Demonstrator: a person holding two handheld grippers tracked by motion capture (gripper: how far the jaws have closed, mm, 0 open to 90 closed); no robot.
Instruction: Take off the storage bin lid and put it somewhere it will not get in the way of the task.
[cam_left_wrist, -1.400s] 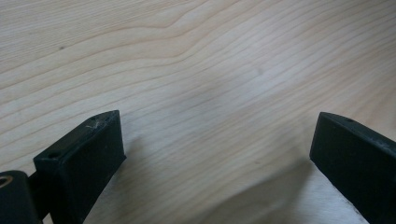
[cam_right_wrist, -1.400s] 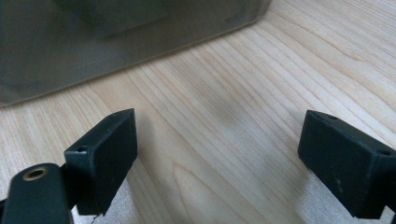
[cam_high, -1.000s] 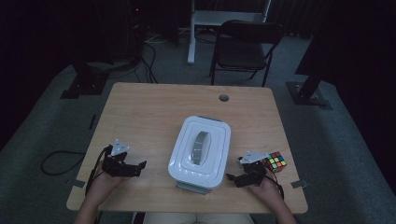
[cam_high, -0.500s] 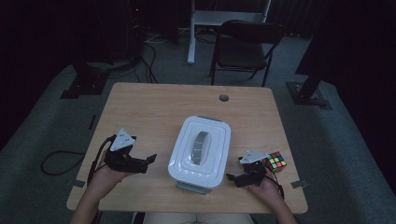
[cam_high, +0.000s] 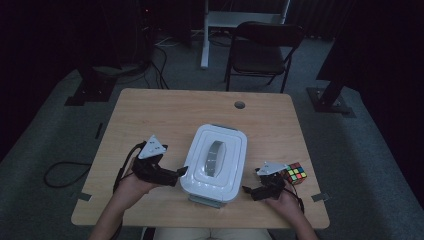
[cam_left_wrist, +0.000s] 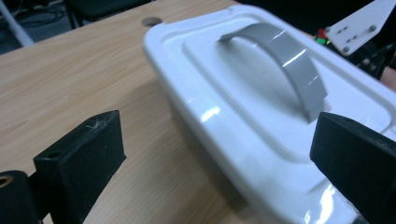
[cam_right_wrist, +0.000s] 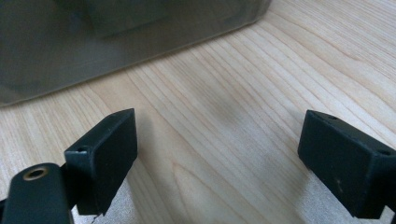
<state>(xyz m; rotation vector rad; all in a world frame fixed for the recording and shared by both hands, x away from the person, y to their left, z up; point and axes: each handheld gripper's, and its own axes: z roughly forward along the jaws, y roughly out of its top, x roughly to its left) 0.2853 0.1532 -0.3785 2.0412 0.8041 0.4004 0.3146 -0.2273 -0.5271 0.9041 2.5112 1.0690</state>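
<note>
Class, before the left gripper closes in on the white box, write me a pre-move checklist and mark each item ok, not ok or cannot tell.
1. Left gripper open: ok, jaws wide apart.
2. Left gripper lined up with the white box: ok, the box edge sits between its jaws.
3. Grey handle lying flat on the lid and unobstructed: ok.
4. Right gripper open and resting on the table: ok.
5. Puzzle cube clear of the box: ok, it sits apart.
6. Lid latched: cannot tell.
</note>
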